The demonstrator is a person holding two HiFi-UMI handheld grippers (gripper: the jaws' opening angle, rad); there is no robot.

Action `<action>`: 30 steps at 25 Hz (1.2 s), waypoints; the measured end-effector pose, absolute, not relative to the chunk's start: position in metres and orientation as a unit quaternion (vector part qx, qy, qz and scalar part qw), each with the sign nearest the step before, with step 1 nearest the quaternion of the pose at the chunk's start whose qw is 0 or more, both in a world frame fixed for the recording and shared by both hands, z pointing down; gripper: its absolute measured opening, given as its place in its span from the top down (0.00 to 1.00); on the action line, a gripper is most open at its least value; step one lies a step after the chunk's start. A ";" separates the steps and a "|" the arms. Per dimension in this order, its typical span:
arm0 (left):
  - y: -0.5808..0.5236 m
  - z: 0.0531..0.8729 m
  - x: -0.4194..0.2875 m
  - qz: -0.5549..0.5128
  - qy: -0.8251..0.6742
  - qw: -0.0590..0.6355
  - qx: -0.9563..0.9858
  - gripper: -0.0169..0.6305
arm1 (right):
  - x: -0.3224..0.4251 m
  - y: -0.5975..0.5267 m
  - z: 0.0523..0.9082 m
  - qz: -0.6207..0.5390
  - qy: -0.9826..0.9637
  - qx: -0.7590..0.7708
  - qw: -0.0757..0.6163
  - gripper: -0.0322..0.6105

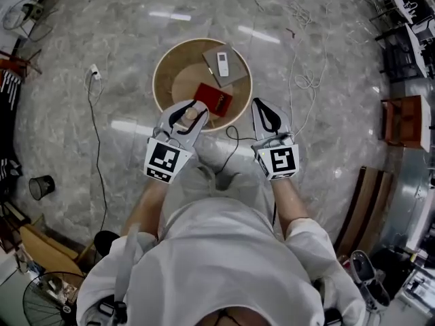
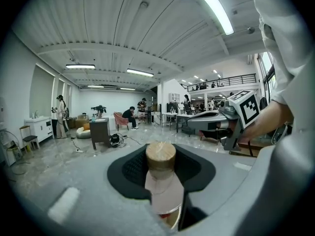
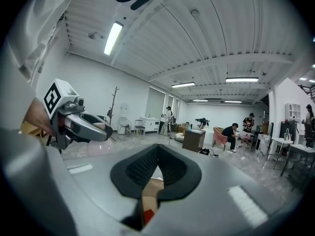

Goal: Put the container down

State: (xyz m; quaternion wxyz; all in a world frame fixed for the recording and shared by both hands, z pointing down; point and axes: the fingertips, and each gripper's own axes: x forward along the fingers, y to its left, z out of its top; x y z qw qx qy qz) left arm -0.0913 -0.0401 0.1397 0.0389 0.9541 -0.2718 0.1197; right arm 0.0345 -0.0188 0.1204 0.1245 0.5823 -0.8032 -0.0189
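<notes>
The left gripper (image 1: 193, 109) was pinching a small pale container with a round wooden cap (image 2: 162, 191), the cap standing between the jaw tips. In the head view, the container appeared over the near rim of the round wooden desk (image 1: 163, 66). Beside it, the right gripper (image 1: 258, 106) had its jaws pressed together on nothing. Farther on, the desk carried a red book (image 1: 214, 99), then a grey flat pad (image 1: 238, 70) with a white handset (image 1: 222, 62) on it. Grey marble floor (image 1: 122, 46) surrounded the desk.
</notes>
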 end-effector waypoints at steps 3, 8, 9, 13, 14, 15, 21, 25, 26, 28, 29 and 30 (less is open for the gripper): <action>-0.059 0.161 -0.090 0.120 -0.269 0.039 0.955 0.77 | 0.033 -0.039 0.138 -0.017 -0.800 0.587 0.125 0.94; -0.088 0.197 -0.087 0.122 -0.288 0.031 0.949 0.77 | 0.034 -0.066 0.175 -0.016 -0.810 0.573 0.121 0.94; -0.094 0.204 -0.086 0.121 -0.294 0.031 0.947 0.77 | 0.035 -0.071 0.184 -0.017 -0.813 0.569 0.121 0.94; -0.111 0.233 -0.078 0.120 -0.323 0.033 0.938 0.77 | 0.049 -0.090 0.225 -0.009 -0.822 0.555 0.124 0.94; -0.113 0.241 -0.076 0.120 -0.329 0.035 0.936 0.77 | 0.052 -0.094 0.236 -0.007 -0.825 0.552 0.126 0.94; -0.115 0.250 -0.074 0.121 -0.334 0.038 0.934 0.77 | 0.055 -0.096 0.246 -0.005 -0.827 0.548 0.128 0.94; -0.122 0.318 -0.058 0.135 -0.346 0.049 0.927 0.77 | 0.069 -0.109 0.315 0.010 -0.837 0.531 0.135 0.94; -0.129 0.361 -0.052 0.142 -0.351 0.055 0.924 0.77 | 0.067 -0.116 0.345 0.022 -0.843 0.524 0.117 0.94; -0.128 0.371 -0.051 0.143 -0.352 0.058 0.923 0.77 | 0.066 -0.115 0.352 0.025 -0.845 0.522 0.114 0.94; -0.128 0.390 -0.050 0.147 -0.355 0.062 0.921 0.77 | 0.064 -0.113 0.368 0.029 -0.848 0.517 0.112 0.94; -0.128 0.399 -0.050 0.150 -0.355 0.063 0.921 0.77 | 0.063 -0.112 0.377 0.032 -0.850 0.514 0.113 0.94; -0.130 0.407 -0.049 0.153 -0.355 0.064 0.920 0.77 | 0.062 -0.112 0.385 0.035 -0.851 0.512 0.114 0.94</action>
